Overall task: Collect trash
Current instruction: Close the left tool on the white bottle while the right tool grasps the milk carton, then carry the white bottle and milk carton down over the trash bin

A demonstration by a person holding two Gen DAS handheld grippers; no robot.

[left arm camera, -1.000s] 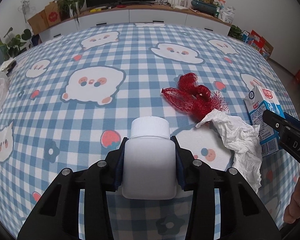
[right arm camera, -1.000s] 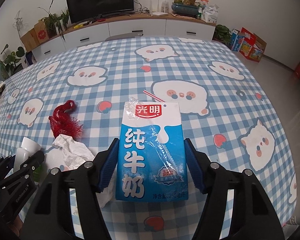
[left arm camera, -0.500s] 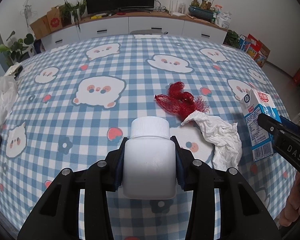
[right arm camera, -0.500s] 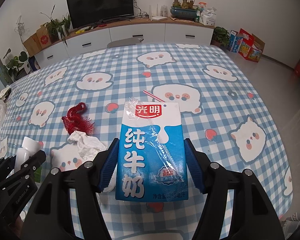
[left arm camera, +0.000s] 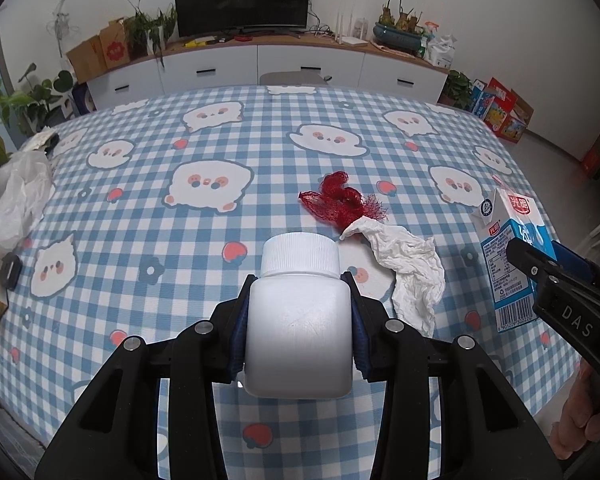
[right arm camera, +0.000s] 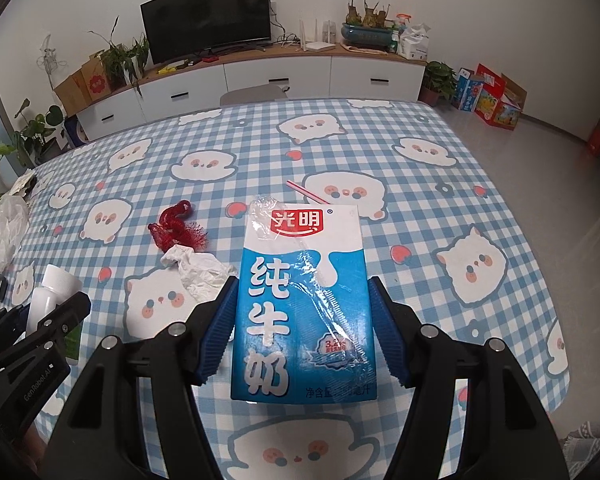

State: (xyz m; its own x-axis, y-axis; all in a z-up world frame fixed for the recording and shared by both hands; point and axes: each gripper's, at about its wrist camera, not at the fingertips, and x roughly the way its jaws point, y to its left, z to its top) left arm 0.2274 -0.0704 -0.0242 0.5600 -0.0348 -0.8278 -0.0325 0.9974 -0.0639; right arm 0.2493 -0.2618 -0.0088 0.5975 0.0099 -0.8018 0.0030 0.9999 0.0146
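Observation:
My left gripper (left arm camera: 298,312) is shut on a white plastic bottle (left arm camera: 298,320) with a ribbed cap, held above the near part of the table. My right gripper (right arm camera: 302,308) is shut on a blue and white milk carton (right arm camera: 302,296), held upright above the table; the carton also shows at the right of the left wrist view (left arm camera: 510,256). A red mesh net (left arm camera: 340,200) and a crumpled white tissue (left arm camera: 408,260) lie on the checked tablecloth (left arm camera: 220,140) ahead of both grippers. The bottle also shows at the left of the right wrist view (right arm camera: 50,296).
A white plastic bag (left arm camera: 16,196) lies at the table's left edge with small items near it. A red and white straw (right arm camera: 306,192) lies beyond the carton. A white sideboard (left arm camera: 260,66) with a TV and plants stands behind the table. Boxes (right arm camera: 488,98) sit on the floor at the right.
Both grippers have risen and pulled back from the table with their loads, so the net and tissue look farther away and more of the room shows.

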